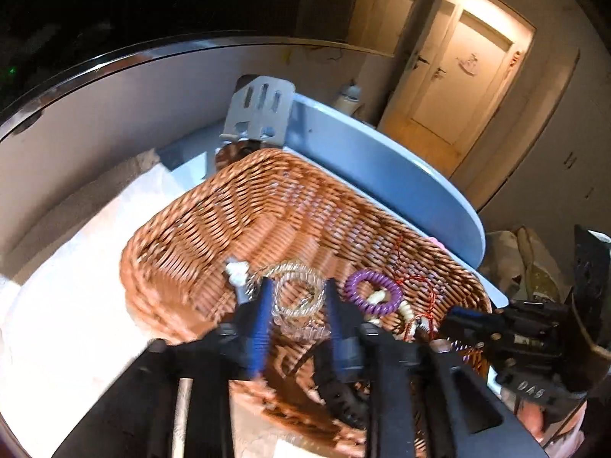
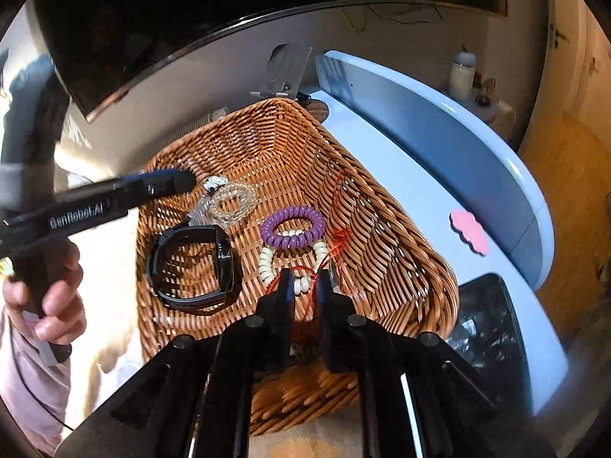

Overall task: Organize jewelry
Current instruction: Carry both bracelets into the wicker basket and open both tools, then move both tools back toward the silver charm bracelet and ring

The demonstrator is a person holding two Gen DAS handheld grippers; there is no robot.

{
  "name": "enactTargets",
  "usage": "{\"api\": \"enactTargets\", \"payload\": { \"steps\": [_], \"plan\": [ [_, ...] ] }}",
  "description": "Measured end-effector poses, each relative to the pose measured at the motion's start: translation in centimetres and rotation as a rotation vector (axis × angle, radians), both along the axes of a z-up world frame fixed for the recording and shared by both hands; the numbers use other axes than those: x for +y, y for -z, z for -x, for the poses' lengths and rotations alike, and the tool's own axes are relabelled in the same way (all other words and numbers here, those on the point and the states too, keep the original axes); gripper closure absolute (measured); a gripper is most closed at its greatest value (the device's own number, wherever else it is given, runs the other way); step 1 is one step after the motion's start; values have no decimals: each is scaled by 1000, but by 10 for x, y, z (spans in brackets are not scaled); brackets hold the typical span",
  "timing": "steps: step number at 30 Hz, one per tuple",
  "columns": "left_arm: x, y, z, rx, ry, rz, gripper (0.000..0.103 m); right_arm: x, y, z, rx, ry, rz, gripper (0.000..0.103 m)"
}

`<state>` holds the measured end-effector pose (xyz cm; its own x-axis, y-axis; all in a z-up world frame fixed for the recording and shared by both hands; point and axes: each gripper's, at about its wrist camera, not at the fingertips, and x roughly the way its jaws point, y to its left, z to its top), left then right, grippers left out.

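Two black hand-held grippers reach down into one brown woven wicker basket (image 2: pixel 382 206), oblong with rounded corners and sloping ribbed walls. Nearest in the right wrist view, the right gripper (image 2: pixel 305 280) holds its two black fingers a narrow gap apart, and between them lie a few beads of the cream bead bracelet (image 2: pixel 267 263) and its thin red cord (image 2: pixel 338 236); whether the pads press on them cannot be told. The left gripper (image 1: pixel 298 294) has blue ribbed pads (image 1: pixel 263 305) standing partly apart on either side of the clear spiral coil hair tie (image 1: pixel 301 294), not visibly pinching it. Five pieces of jewelry lie on the basket floor: one black wristwatch (image 2: pixel 194 267) with a glossy square face and a closed strap loop, the one cream bead bracelet, one purple spiral coil hair tie (image 2: pixel 292 227) just touching the beads, the one clear coil tie, and one small white knotted piece (image 2: pixel 215 183) beside it. A person's hand (image 2: pixel 49 294) grips the left gripper's handle. The basket sits beside a pale blue smooth curved tabletop (image 2: pixel 401 198), on which one pink scalloped flat pad (image 2: pixel 469 231) rests. Beyond the basket stands one grey slotted metal bracket (image 1: pixel 261 114), and farther off one cream panelled door (image 1: pixel 469 76)
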<state>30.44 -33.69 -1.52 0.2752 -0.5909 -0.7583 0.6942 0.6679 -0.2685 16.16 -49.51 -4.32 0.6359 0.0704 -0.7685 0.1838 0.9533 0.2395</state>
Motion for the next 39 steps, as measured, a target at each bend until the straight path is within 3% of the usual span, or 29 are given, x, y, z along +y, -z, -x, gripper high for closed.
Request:
{"api": "enactTargets", "payload": {
  "steps": [4,10,16,21,25,29,34,39],
  "plan": [
    [20,-14,12,-22,0,29,64,5,-14,12,-26,10,31,74],
    [68,-50,38,-76,-15,75,59,31,-42,32,-100,-38,-2,73],
    [144,-89,71,-145,-57,106,51,103,-61,53,-179,-166,12,66],
    [216,-98,97,-185,-141,130,43,174,-36,55,-164,-290,0,61],
    [264,-75,106,-173,-237,88,42,216,-1,42,-78,-341,-13,61],
    [303,-29,98,-103,-348,42,42,240,22,27,-5,-369,-22,61],
    [335,35,76,-14,-490,5,43,257,31,8,40,-387,-6,61],
    [342,68,68,-15,-530,-43,43,278,38,-22,60,-424,31,61]
  ]
}}
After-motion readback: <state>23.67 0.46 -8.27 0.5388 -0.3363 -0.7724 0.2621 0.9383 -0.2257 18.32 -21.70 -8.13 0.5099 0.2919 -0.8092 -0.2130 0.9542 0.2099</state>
